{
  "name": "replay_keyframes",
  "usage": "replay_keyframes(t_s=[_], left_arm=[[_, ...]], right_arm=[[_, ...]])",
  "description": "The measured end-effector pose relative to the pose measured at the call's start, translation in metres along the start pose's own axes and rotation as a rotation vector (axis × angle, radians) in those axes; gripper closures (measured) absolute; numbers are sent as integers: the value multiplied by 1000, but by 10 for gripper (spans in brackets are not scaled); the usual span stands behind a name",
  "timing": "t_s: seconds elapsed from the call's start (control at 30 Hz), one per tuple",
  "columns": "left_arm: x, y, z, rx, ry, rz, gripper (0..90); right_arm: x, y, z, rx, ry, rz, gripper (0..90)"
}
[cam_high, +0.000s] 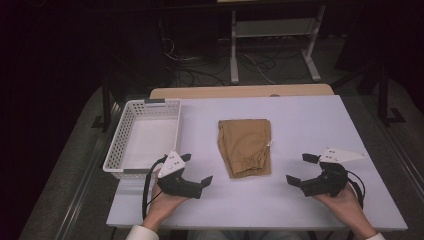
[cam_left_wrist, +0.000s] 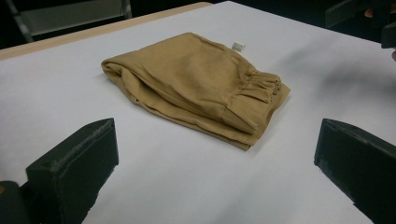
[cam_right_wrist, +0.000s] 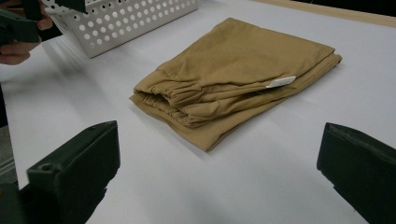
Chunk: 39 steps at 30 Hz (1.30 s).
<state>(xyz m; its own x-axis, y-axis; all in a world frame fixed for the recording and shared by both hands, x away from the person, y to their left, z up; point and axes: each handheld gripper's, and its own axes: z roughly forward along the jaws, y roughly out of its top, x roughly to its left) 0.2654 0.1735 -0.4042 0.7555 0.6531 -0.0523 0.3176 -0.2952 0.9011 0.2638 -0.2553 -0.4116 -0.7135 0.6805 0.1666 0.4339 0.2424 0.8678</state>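
Nearest the person, the left tool (cam_high: 196, 170) and the right tool (cam_high: 302, 169) rested low over the white table (cam_high: 300, 125), both with jaws wide apart and holding nothing, probably ready to approach from two sides. Between them, a little farther, lay the folded tan cloth shorts with an elastic waistband (cam_high: 245, 146), flat on the table. Beyond the left tool stood the white perforated plastic basket (cam_high: 125, 125); it seemed empty, though its near corner was hidden.

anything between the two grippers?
Yes: the folded tan shorts lie between the left gripper and right gripper, clear in the high view.
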Motion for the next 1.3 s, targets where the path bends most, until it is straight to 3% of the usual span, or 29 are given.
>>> replay_keyframes(t_s=[0.53,0.73,1.3], left_arm=[[-1,1,-2,-4,15,11,1],[0,1,-3,-9,12,-13,1],[-7,11,-1,19,24,26,1]], right_arm=[[1,2,-2,-14,-15,-3,0],[1,3,2,15,-34,7,0],[1,11,-5,39,-61,0,0]])
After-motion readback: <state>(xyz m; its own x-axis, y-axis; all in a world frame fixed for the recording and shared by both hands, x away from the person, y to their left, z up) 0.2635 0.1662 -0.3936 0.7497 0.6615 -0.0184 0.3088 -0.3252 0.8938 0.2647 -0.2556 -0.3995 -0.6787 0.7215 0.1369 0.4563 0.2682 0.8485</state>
